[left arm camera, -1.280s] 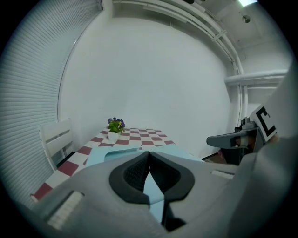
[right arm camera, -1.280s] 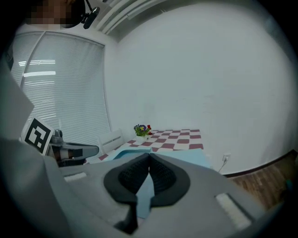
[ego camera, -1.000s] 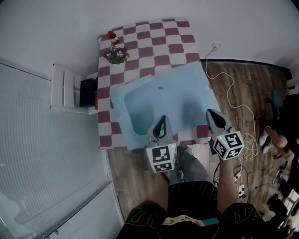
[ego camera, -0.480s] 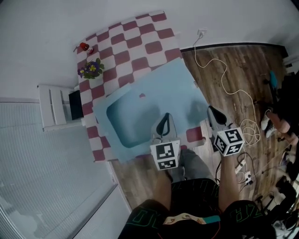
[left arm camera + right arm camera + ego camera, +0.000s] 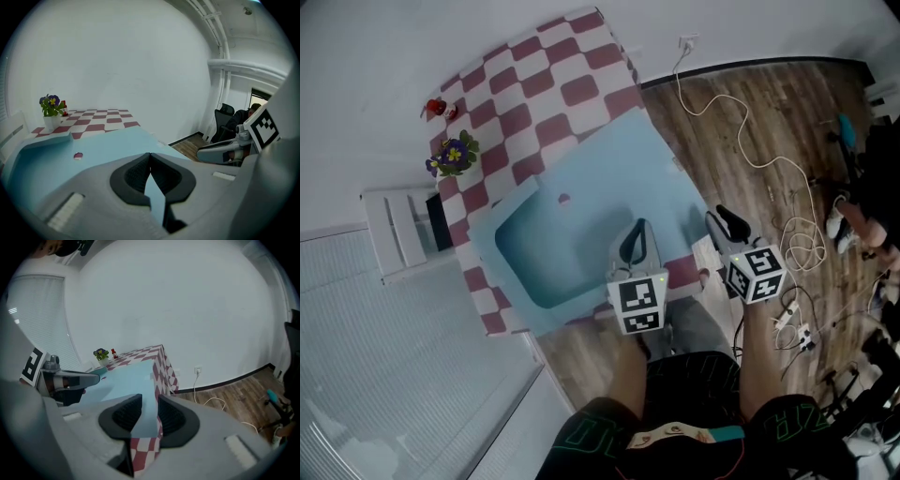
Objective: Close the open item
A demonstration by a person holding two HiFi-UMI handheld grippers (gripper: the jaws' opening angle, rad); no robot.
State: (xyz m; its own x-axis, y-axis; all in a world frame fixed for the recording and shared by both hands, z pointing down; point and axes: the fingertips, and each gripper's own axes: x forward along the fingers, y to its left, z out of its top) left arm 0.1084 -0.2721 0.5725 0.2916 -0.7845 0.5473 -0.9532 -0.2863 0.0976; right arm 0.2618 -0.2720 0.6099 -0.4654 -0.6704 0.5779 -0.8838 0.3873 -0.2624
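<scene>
I see a flower pot (image 5: 453, 155) and a red figure (image 5: 437, 108) at the far left corner of the tabletop (image 5: 534, 75); a white cable (image 5: 741, 141) lies on the floor (image 5: 769, 89).

A white wall (image 5: 375, 56) runs behind a table (image 5: 534, 84) in red-and-white checked cloth, with a flower pot (image 5: 453, 155) and a small red figure (image 5: 437, 107) near its far corner. A white rack (image 5: 394, 234) stands beside it, next to a pale blind (image 5: 375, 356). The wood floor (image 5: 769, 122) meets a black skirting (image 5: 750, 67); a white cable (image 5: 678, 73) trails from a socket (image 5: 686, 41). Light is even
</scene>
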